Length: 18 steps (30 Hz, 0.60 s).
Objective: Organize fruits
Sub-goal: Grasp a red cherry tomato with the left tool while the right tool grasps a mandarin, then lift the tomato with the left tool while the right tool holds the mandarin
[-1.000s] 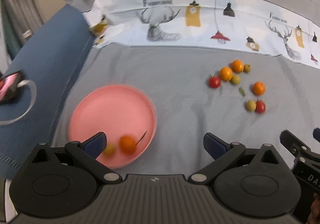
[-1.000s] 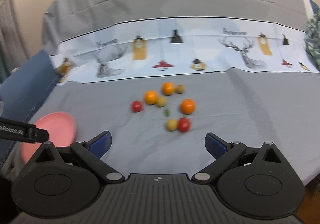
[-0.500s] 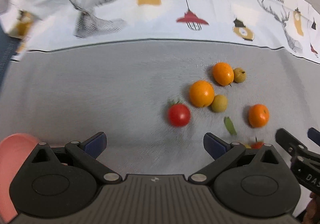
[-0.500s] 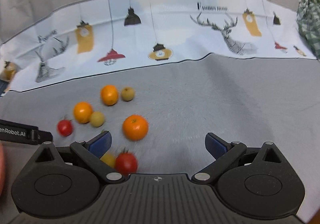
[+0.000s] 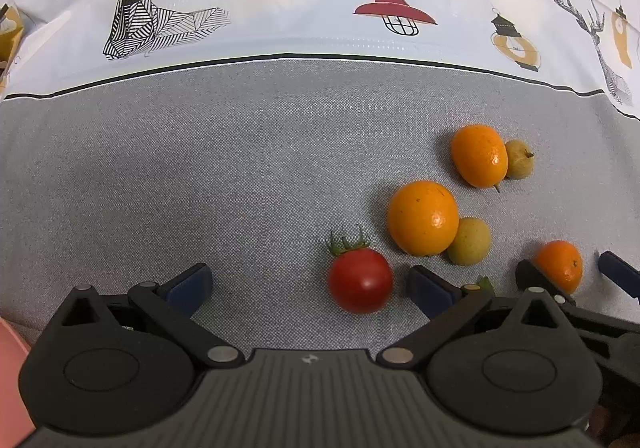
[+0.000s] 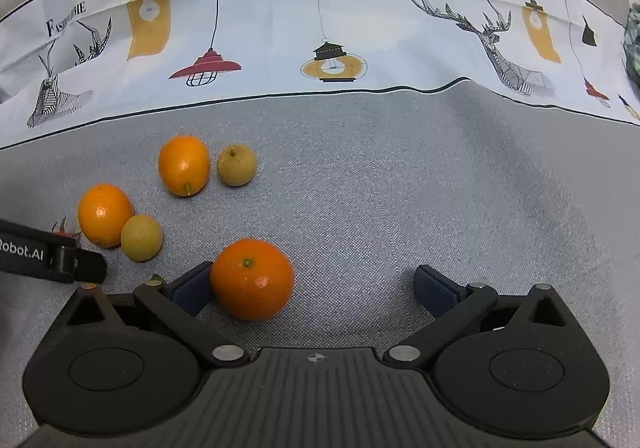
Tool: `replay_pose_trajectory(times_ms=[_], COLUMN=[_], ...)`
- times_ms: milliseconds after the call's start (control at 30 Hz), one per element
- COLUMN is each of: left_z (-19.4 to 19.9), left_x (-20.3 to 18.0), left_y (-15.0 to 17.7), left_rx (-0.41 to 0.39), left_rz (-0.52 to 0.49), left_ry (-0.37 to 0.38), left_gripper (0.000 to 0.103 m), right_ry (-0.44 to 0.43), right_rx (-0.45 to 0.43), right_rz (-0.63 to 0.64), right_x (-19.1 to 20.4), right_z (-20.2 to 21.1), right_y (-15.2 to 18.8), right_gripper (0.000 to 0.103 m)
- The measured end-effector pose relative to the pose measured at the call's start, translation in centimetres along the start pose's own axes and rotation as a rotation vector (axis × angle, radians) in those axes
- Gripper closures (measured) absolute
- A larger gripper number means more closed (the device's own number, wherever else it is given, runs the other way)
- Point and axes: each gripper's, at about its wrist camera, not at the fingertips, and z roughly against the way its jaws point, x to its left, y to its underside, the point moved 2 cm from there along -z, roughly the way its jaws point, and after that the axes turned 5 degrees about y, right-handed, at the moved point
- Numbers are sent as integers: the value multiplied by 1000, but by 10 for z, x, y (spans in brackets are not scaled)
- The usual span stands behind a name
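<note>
A glossy red cherry tomato [image 5: 359, 280] with a spiky green calyx is lying on the grey woven cloth [image 5: 240, 176], sitting between the fingers of the left gripper [image 5: 308, 284], nearer the right-hand pad [image 5: 430, 290]. The left gripper's jaws are standing wide apart, gripping nothing. Just beyond the tomato, a round smooth-skinned orange [image 5: 423, 229] is touching a small dull yellow-green fruit [image 5: 469, 241]. Farther back, an oval orange citrus with a short stem [image 5: 479, 155] is pressing against another small yellow-green fruit [image 5: 519, 159].

A bright dimpled mandarin with a green stem scar [image 6: 252, 279] is resting on the same cloth inside the spread jaws of the right gripper [image 6: 316, 288], touching or nearly touching the left blue pad [image 6: 192, 288] and well apart from the right one. The right gripper is likewise gaping open and clasping nothing. From the left wrist view this mandarin is showing partly behind the right gripper's black finger.

The pads on both grippers are dark blue and look rubbery, mounted on matte black plastic linkages with silver pivot pins. A sliver of a pink plate [image 5: 12, 376] is peeking in at the lower left edge. Behind the grey weave, a smooth white printed fabric panel [image 6: 320, 28] is showing line-drawn deer, hanging lamps and mustard lanterns.
</note>
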Motion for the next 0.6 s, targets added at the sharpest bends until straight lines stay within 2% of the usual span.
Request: replay_pose_trajectory(times_ms=[33, 67, 100, 133, 200, 367, 500, 600], left_z=[3, 8, 14, 18, 24, 52, 89, 118], left_x=[0, -2, -4, -7, -12, -9, 1, 12], left_y=[0, 0, 0, 0, 2, 11, 28, 53], left_rx=[-4, -21, -39, -46, -59, -67, -79, -76], left_rz=[10, 16, 8, -8, -24, -9, 4, 17], left_ry=[0, 7, 30, 41, 6, 55, 37, 25], left_gripper=[8, 27, 61, 70, 70, 70, 70, 70], right_ry=[-1, -8, -14, -18, -17, -36, -40, -67], right_rx=[-1, -6, -19, -28, -17, -24, -72, -97], right_rz=[4, 4, 8, 18, 20, -66, -105, -106], right_x=[0, 1, 3, 5, 8, -4, -14, -15], right_z=[1, 4, 9, 14, 18, 35, 74, 111], right_y=[0, 0, 0, 0, 0, -4, -6, 0], right_gripper=[12, 33, 47, 63, 63, 63, 63, 63])
